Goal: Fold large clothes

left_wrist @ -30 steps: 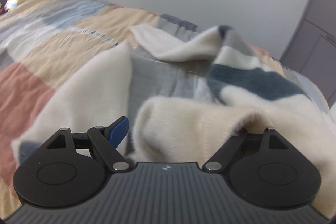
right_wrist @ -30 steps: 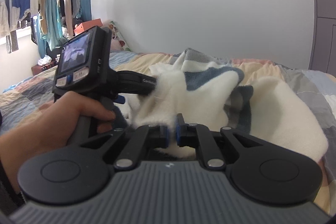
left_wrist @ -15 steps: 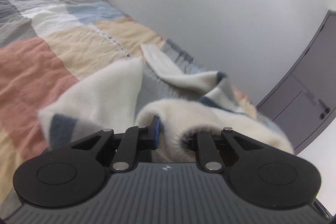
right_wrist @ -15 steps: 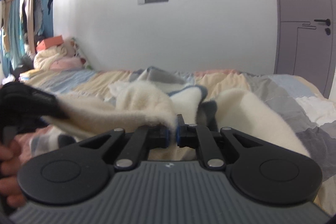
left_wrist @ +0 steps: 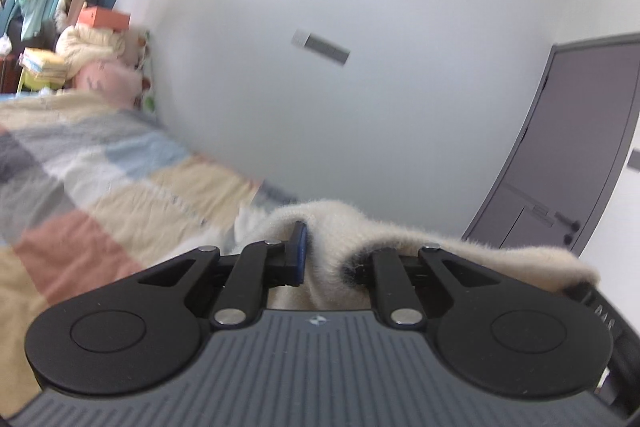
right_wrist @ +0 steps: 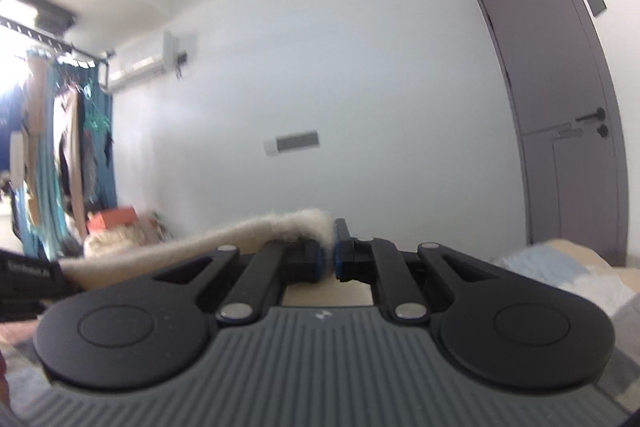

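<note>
A cream fuzzy sweater (left_wrist: 332, 227) is bunched between the fingers of my left gripper (left_wrist: 326, 259), which is shut on it and holds it up above the bed. The same sweater's edge (right_wrist: 248, 231) is pinched in my right gripper (right_wrist: 329, 259), which is shut on it. The cloth stretches leftward from the right gripper toward the other gripper's black body (right_wrist: 28, 273). Most of the sweater hangs below both views and is hidden.
A patchwork bedspread (left_wrist: 100, 187) covers the bed below. A white wall (left_wrist: 360, 87) is ahead and a grey door (right_wrist: 560, 107) is at the right. Hanging clothes (right_wrist: 60, 147) and piled bedding (left_wrist: 92, 67) are at the far left.
Both grippers have risen and tilted up with the sweater, lifting it off the bed. The left gripper closed on the sweater over the last second. The views now face the wall.
</note>
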Available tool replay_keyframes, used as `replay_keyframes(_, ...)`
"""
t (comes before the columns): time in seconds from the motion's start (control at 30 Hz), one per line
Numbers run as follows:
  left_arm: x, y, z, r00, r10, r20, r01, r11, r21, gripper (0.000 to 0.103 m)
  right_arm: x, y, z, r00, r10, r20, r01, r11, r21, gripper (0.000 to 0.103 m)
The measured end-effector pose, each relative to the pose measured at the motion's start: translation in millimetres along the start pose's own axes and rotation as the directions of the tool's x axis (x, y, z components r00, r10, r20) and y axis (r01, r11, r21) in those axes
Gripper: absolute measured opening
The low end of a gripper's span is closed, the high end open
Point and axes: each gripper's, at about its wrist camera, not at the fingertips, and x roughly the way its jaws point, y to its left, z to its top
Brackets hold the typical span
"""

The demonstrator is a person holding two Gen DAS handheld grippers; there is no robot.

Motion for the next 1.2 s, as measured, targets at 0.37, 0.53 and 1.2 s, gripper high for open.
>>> replay_keyframes(0.37, -70.0, -75.2, 146.3, 0.979, -0.087, 0.185, 0.084, 0.996, 0.024, 0.014, 10.8, 19.2, 159.9, 0.976, 0.083, 0.202, -0.091, 0.995, 0.029, 0.008)
replay_keyframes(0.53, -117.8, -132.7, 203.1, 0.933, -0.168, 0.317, 0.144, 0.985, 0.097, 0.009, -2.9, 18.3, 234.8, 0.946, 0.089, 0.313, -0.109, 0.993, 0.045, 0.008)
replay_keyframes(1.2, -43.9, -131.9, 216.2, 0.953, -0.083, 0.293, 0.045, 0.990, 0.136, 0.009, 96.7, 29.4, 240.5, 0.988, 0.091, 0.123, -0.083, 0.994, -0.072, 0.008)
